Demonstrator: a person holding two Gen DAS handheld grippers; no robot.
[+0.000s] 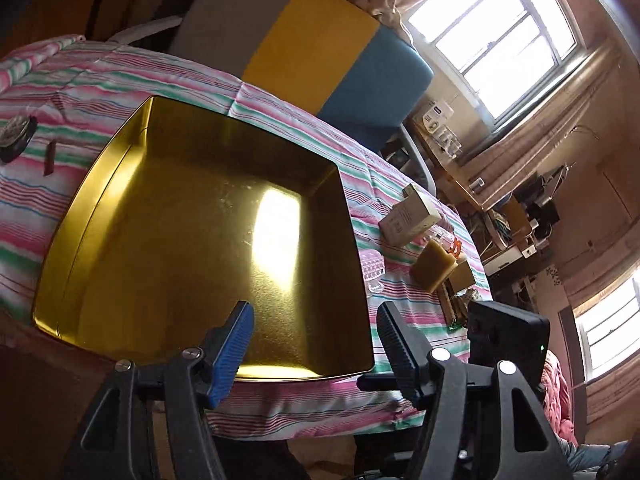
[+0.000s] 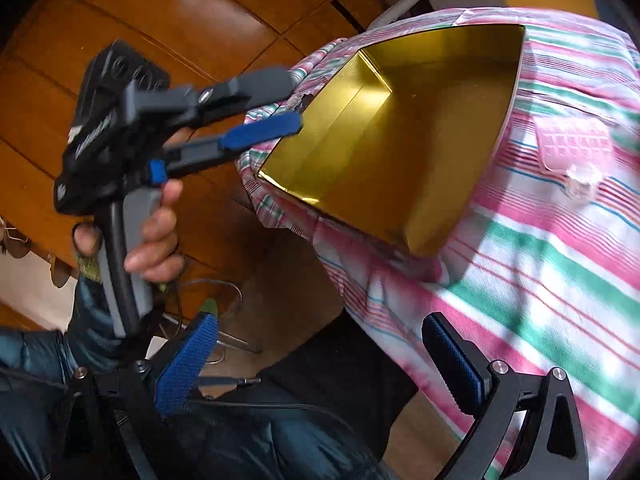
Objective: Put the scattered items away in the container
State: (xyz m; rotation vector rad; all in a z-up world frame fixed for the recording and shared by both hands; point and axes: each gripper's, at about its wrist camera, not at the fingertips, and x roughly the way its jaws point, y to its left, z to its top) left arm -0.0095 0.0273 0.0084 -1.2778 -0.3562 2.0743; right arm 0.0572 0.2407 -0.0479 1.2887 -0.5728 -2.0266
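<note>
Tongs on both sides gape wide and carry nothing: the left gripper (image 1: 316, 320) hangs over the gold tin's (image 1: 100, 184) near rim, the right gripper (image 2: 320, 344) beside that tin. The tin shows bare, seemingly ready for dropping; a clear faceted piece (image 1: 373, 270), white box (image 1: 408, 216) and yellow block (image 1: 434, 266) lie scattered beyond its right wall.

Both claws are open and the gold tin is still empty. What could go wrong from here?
The gold tin sits near the table's front edge on a loose striped cloth; a bump from the left claw might shift it. The clear faceted piece beside the tin looks slippery, so the right claw may lose it.
</note>
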